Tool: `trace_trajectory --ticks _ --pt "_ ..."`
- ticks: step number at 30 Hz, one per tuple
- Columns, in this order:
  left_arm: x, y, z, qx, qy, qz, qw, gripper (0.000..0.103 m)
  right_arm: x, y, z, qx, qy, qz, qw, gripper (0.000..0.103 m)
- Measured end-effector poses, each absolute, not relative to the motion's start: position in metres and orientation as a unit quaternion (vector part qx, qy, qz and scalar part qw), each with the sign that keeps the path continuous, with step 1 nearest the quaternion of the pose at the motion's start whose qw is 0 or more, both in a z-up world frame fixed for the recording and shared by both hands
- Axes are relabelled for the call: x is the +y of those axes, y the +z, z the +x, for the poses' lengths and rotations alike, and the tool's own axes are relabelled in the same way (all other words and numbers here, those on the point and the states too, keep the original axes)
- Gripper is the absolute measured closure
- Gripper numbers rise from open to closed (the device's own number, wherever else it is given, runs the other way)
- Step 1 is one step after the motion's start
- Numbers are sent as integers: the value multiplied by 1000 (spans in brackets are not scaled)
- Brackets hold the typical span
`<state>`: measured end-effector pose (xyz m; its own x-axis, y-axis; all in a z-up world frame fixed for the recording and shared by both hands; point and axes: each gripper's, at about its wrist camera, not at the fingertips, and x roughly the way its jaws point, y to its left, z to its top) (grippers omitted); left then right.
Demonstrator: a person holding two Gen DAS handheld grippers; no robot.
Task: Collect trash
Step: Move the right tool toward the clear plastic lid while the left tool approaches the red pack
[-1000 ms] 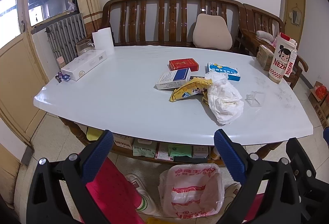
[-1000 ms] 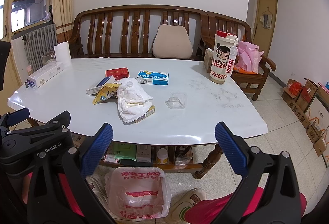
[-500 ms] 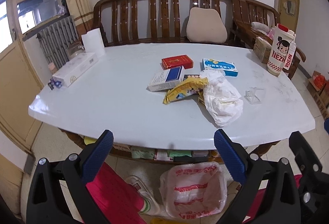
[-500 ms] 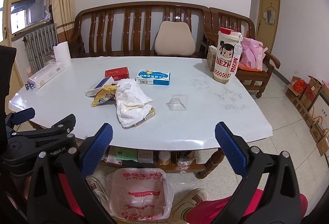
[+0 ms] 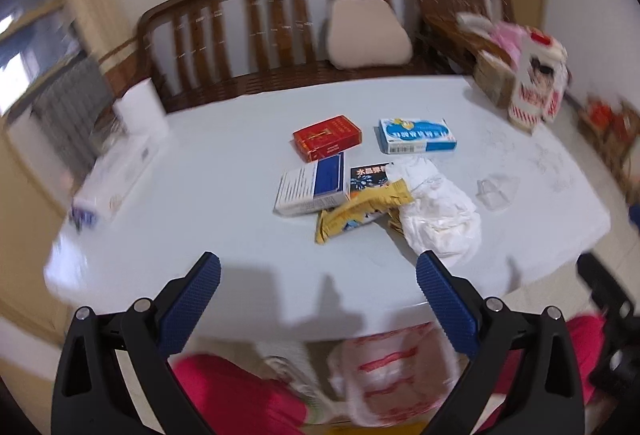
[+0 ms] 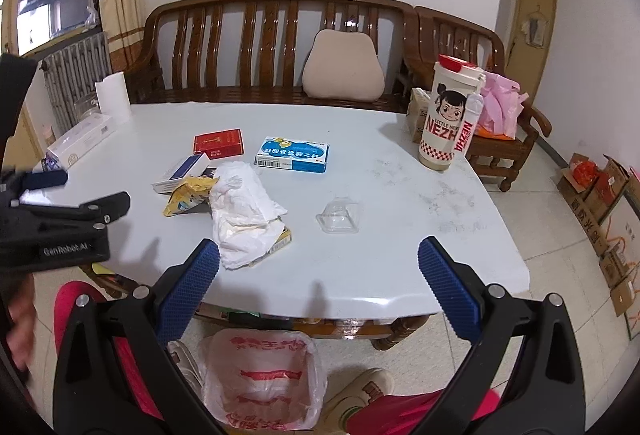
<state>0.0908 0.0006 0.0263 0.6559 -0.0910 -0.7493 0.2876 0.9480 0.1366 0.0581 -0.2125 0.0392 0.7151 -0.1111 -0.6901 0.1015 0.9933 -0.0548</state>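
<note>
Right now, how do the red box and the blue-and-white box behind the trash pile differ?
The red box is plain red with small gold print; the blue-and-white box shows a cartoon picture and a barcode strip. The red box looks smaller, the blue-and-white box longer. The red box lies nearer the navy-and-white box; the blue-and-white box lies apart. Both lie flat on the table, untouched.

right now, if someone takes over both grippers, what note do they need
Left hand-held gripper: open, empty, over the near table edge.
Right hand-held gripper: open, empty, also at the near edge.
Trash on the table: crumpled white tissue, yellow wrapper partly under it, clear plastic lid to its right. Red box, blue box and white-and-blue box lie nearby.
Lined bin stands on the floor under the near edge.
Done: no trash picked up yet.
Left: move every trash item into the bin.
</note>
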Motion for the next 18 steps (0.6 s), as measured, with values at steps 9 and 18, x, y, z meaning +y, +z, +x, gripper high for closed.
trace_trajectory --ticks 9,18 --pt "-10 30 154 425 -181 237 854 7 -231 41 100 408 -39 -51 911 5" --pt "-36 28 219 473 -250 311 786 7 -263 40 151 476 11 -30 879 5"
